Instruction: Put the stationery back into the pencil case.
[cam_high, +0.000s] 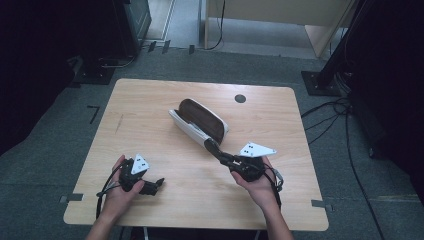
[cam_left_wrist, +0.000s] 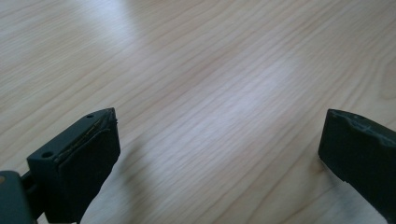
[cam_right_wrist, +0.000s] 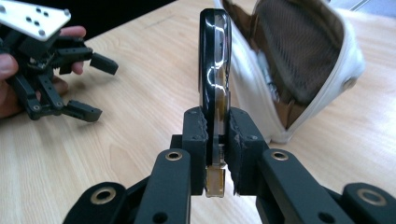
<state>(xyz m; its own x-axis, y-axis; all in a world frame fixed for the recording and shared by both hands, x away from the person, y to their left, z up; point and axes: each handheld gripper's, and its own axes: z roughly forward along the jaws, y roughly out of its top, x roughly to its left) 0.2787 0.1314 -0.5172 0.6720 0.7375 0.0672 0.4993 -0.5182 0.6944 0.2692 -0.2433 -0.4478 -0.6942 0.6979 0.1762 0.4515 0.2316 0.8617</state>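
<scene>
A white zip case (cam_high: 200, 122) with a brown lining lies open at the middle of the wooden table (cam_high: 145, 105). My right gripper (cam_right_wrist: 218, 135) is shut on a slim glossy black object (cam_right_wrist: 214, 70) with a gold metal end, holding it upright on its edge just in front of the case's (cam_right_wrist: 299, 70) open mouth. From above, the right gripper (cam_high: 212, 146) points at the case's near end. At the front left my left gripper (cam_high: 159, 184) is open, its jaws wide apart over bare wood, nothing between them. The left gripper (cam_left_wrist: 219, 144) hovers close to the tabletop.
A dark round grommet hole (cam_high: 240, 98) sits near the table's far edge. Cables (cam_high: 345, 130) trail over the grey floor at the right, beside a black stand base (cam_high: 320, 82). Bare wood stretches left of the case and along the front.
</scene>
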